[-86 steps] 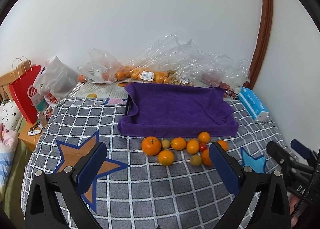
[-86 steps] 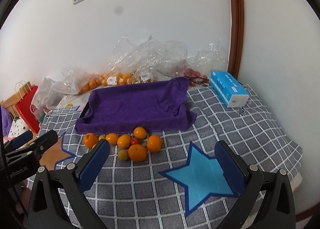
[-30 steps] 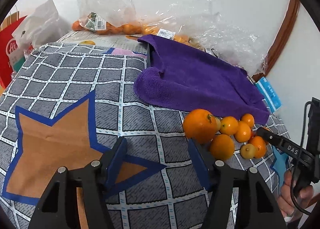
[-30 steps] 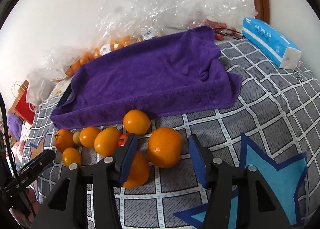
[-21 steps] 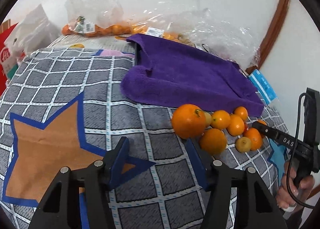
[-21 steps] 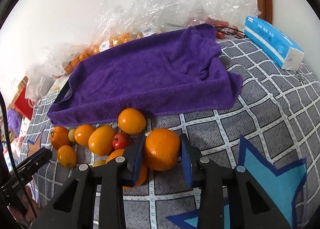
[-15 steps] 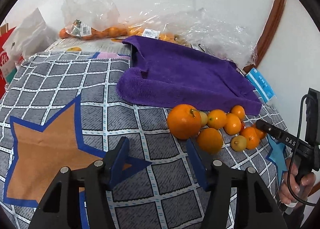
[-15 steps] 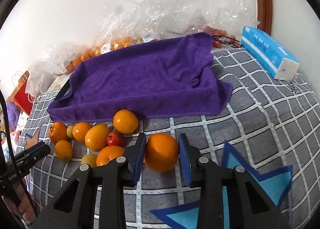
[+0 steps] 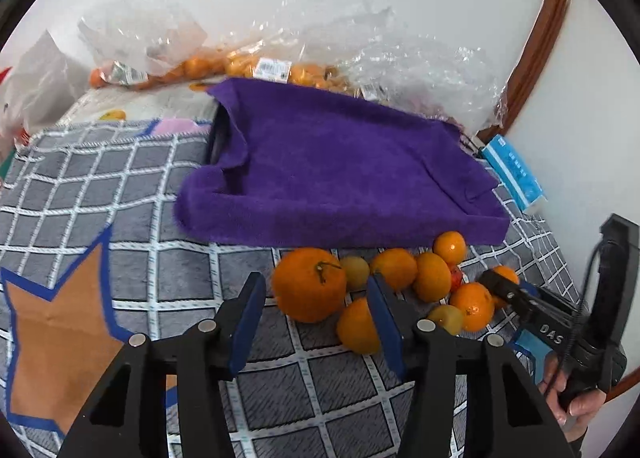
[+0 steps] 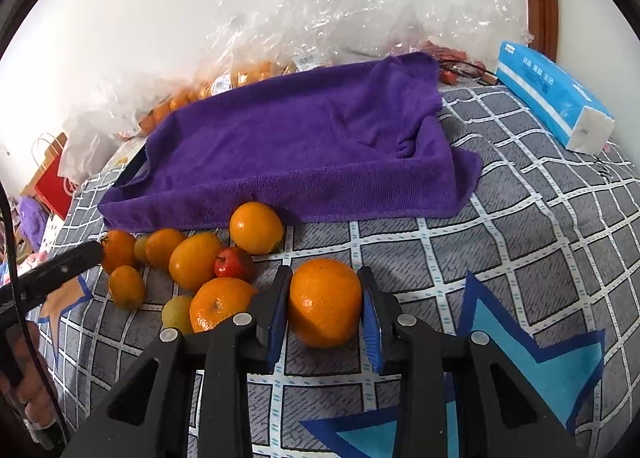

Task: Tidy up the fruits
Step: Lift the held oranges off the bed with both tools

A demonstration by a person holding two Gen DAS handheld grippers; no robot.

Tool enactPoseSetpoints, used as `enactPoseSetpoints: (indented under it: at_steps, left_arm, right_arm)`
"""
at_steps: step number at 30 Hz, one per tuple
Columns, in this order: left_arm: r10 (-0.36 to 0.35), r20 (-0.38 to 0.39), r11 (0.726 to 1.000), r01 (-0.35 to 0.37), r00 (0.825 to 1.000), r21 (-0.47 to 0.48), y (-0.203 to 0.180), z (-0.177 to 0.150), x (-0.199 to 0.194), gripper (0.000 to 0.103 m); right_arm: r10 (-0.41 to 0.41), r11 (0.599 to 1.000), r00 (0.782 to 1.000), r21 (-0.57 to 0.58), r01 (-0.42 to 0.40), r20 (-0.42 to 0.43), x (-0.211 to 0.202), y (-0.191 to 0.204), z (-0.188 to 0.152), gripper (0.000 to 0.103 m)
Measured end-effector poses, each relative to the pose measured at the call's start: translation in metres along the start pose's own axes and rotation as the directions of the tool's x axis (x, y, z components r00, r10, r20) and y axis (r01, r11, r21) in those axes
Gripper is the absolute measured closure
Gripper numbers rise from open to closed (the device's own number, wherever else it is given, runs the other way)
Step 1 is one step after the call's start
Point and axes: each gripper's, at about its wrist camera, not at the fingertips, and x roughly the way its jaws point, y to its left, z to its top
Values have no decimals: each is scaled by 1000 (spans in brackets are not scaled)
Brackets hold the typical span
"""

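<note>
light: soft, even daylight is filling both views | shadows: faint ones are lying under the oranges (image 10: 325, 302) | glare: plastic bags (image 9: 360, 38) far back are glinting | distortion: fisheye is bending edges, black corners vignetting | focus: staying sharp centrally

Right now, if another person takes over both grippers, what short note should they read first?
Right gripper: shut on the right-end orange, which appears to sit on the checked blanket.
Left gripper: jaws closing around the big stemmed orange, pads not yet touching.
Other fruits: remaining oranges, the small red fruit and yellow-green ones lie in a row before the purple towel-covered tray.
Done: nothing is on the towel.
Left: move all fruit there, probably.
</note>
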Motion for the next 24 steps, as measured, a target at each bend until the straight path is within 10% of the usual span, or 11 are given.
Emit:
enactPoseSetpoints:
  at_steps: [11,24]
  left_arm:
    - [-21,-20,999,20,1000,-47,12,1,1,64]
    - [131,18,991,-132,991,17,20,-5,1,60]
  right_arm:
    - [-23,1000,998,-19,25,59,-10,-1,-1,71]
    - [-16,1000,999,-23,17,36,-5,-1,-2,71]
